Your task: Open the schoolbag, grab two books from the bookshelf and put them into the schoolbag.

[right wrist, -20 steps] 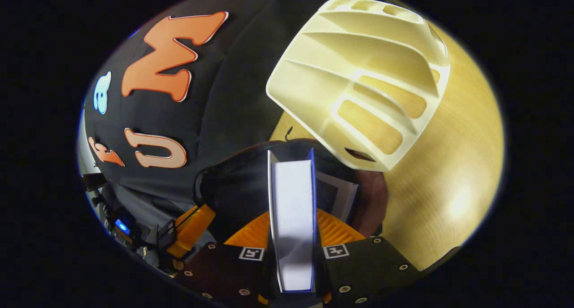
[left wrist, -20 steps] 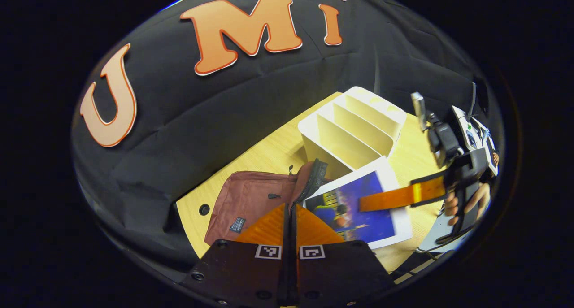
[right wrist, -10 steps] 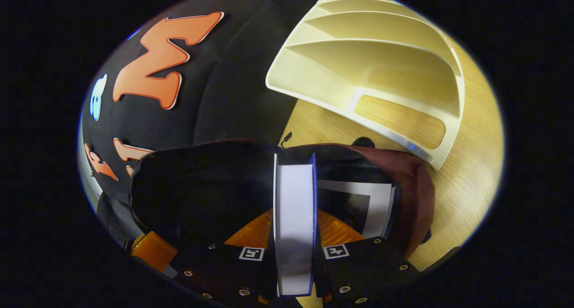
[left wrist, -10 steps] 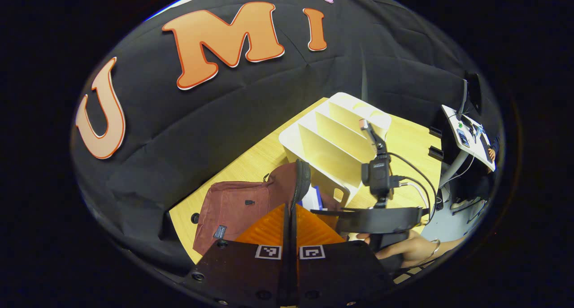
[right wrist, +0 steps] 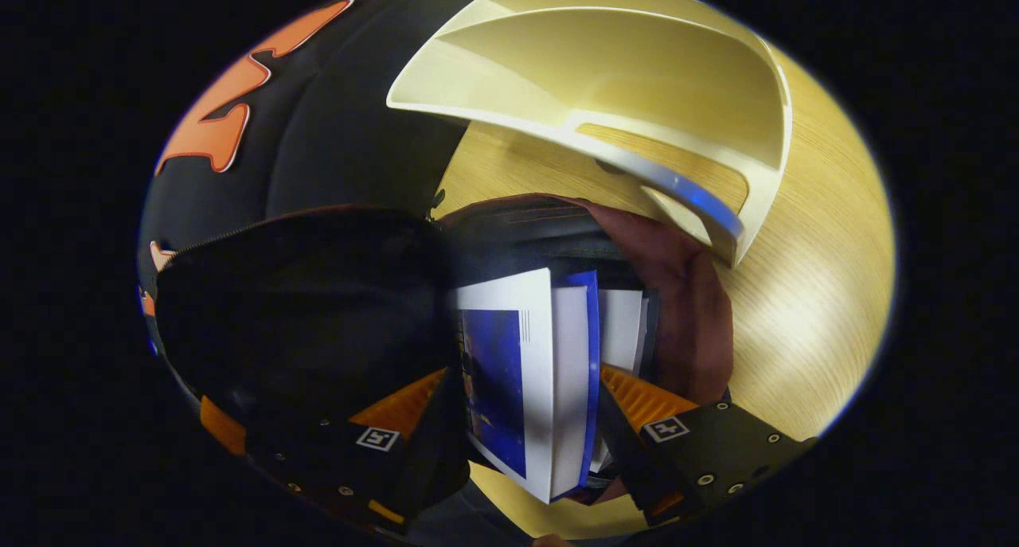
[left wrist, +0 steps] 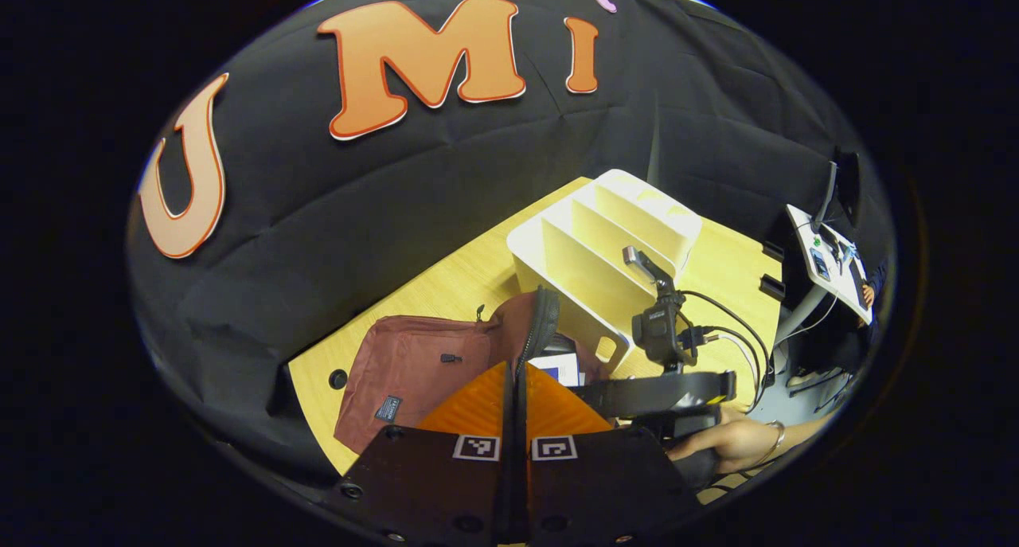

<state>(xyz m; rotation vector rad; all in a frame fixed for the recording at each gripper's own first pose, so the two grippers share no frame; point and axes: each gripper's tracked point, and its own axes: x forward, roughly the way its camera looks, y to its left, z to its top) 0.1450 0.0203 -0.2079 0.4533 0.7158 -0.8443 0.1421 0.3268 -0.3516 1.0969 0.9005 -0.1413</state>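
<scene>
A light wooden table [left wrist: 446, 284] with a small round dark hole [left wrist: 337, 379] near its corner stands against the booth's black cloth wall [left wrist: 382, 189], and off to the far side a white stand [left wrist: 824, 248] carries small devices and cables.

- The table [left wrist: 446, 284] has a light wood-grain top, with a round dark hole [left wrist: 337, 379] near one edge.
- A dark red schoolbag [left wrist: 422, 364] lies on it, its mouth turned toward the bookshelf.
- A cream bookshelf [left wrist: 605, 244] with upright dividers stands on it just beside the schoolbag.
</scene>
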